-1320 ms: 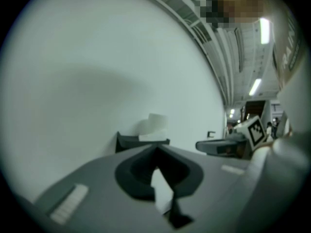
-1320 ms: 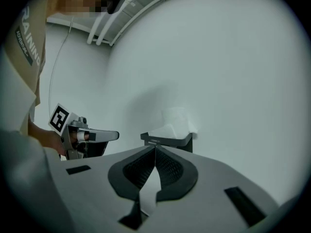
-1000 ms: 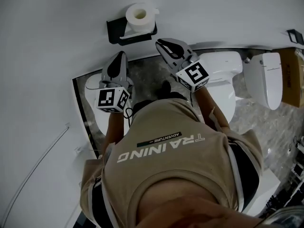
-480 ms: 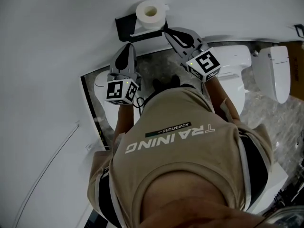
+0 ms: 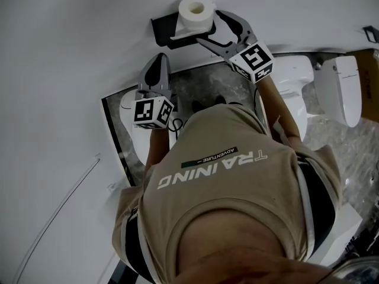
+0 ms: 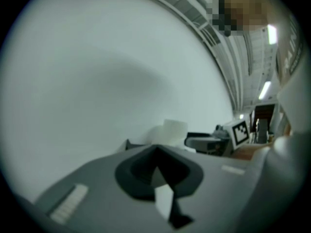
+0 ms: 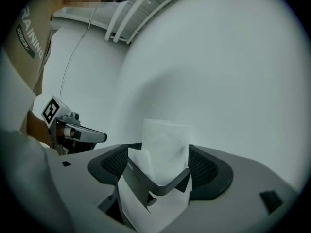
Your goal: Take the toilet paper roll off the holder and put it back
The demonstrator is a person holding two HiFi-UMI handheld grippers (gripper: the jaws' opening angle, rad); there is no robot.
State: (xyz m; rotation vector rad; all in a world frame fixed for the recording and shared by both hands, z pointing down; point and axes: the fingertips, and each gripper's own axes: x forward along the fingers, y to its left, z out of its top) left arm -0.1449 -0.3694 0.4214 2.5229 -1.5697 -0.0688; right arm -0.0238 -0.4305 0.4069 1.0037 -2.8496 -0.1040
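A white toilet paper roll (image 5: pixel 195 9) sits on a black wall holder (image 5: pixel 163 28) at the top of the head view. My right gripper (image 5: pixel 210 26) reaches up to it, its jaws opening. In the right gripper view the roll (image 7: pixel 165 140) stands between the two pads (image 7: pixel 210 166) without being pressed, and the holder's black arm (image 7: pixel 160 184) crosses below it. My left gripper (image 5: pixel 160 58) hangs lower and to the left, shut and empty. From the left gripper view (image 6: pixel 158 161) the roll (image 6: pixel 172 129) shows ahead, beside the right gripper (image 6: pixel 211 142).
The white wall fills the space behind the holder. A white toilet (image 5: pixel 290 81) stands to the right over a marbled floor, with another white fixture (image 5: pixel 340 93) further right. A white rounded object (image 5: pixel 133 132) sits at the left. My beige shirt (image 5: pixel 225 194) covers the lower view.
My right gripper has risen to the holder and gone from shut to open around the roll. The left gripper has lifted a little and stayed shut.
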